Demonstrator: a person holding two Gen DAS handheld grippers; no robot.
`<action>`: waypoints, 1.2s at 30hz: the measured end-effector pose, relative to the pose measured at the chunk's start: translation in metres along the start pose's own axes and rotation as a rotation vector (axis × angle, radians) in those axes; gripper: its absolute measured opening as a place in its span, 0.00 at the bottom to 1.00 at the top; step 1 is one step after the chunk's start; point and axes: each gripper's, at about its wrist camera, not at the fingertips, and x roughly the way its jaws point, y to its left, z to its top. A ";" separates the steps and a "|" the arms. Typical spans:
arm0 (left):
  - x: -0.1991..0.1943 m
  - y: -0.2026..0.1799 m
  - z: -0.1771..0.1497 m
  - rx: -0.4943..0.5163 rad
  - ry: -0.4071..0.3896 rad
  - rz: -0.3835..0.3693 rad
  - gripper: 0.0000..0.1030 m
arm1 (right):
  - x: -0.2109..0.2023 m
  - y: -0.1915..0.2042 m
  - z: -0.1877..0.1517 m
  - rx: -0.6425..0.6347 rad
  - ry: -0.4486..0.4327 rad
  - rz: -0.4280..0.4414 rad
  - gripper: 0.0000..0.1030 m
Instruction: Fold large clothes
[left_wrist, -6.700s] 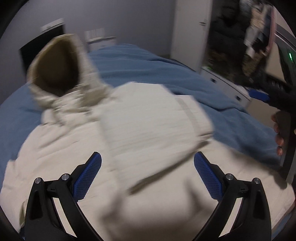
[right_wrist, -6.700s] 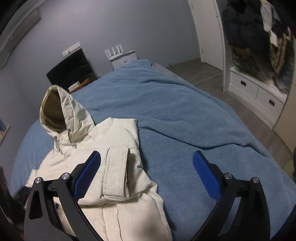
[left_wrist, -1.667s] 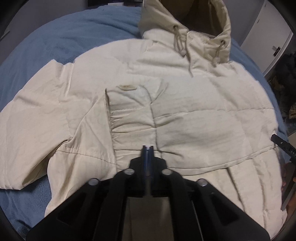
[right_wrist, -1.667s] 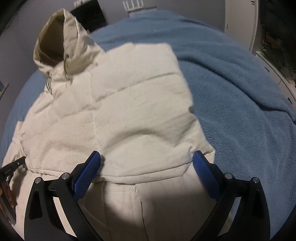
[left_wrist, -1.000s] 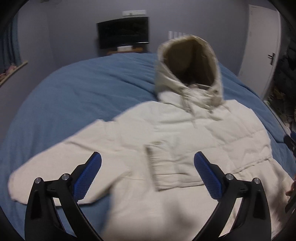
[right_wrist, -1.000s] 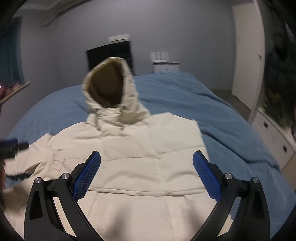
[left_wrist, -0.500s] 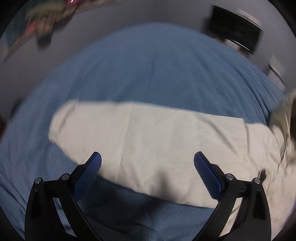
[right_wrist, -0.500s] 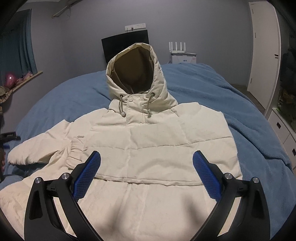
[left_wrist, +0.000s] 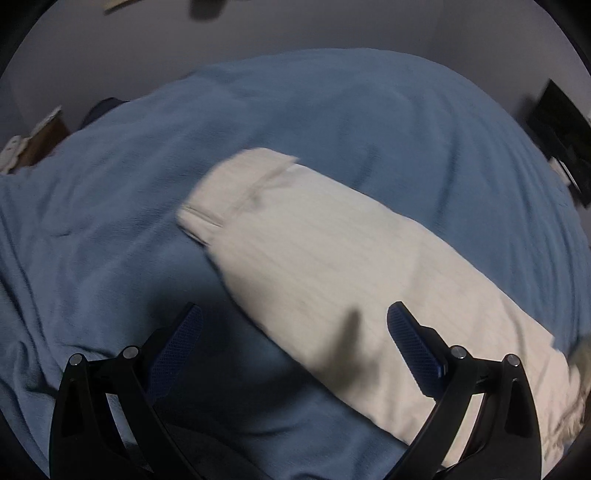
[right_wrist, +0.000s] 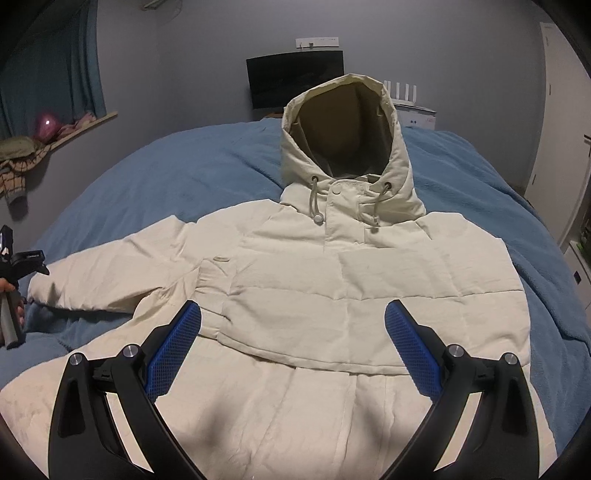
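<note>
Left wrist view: left gripper (left_wrist: 291, 338) spread, empty, over outstretched sleeve (left_wrist: 332, 258); long axis runs up-left, cuff (left_wrist: 236, 188) ahead. Right gripper (right_wrist: 291, 341) likewise spread, farther.

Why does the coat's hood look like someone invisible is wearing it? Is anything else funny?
The hood stands up, puffed open, instead of lying flat on the cream jacket. Also lopsided: one sleeve stretches out over the blue blanket, while no sleeve shows sticking out on the other side. Nothing looks torn or spilled.
</note>
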 end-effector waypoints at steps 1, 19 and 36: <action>0.002 0.004 0.001 -0.013 0.003 0.006 0.93 | -0.001 0.000 0.000 0.001 0.000 -0.003 0.93; 0.029 0.003 -0.003 0.018 0.090 -0.130 0.28 | -0.013 0.001 -0.004 -0.002 -0.009 0.004 0.93; -0.140 -0.075 -0.035 0.413 -0.436 -0.494 0.06 | -0.013 -0.031 -0.012 0.059 -0.021 0.017 0.93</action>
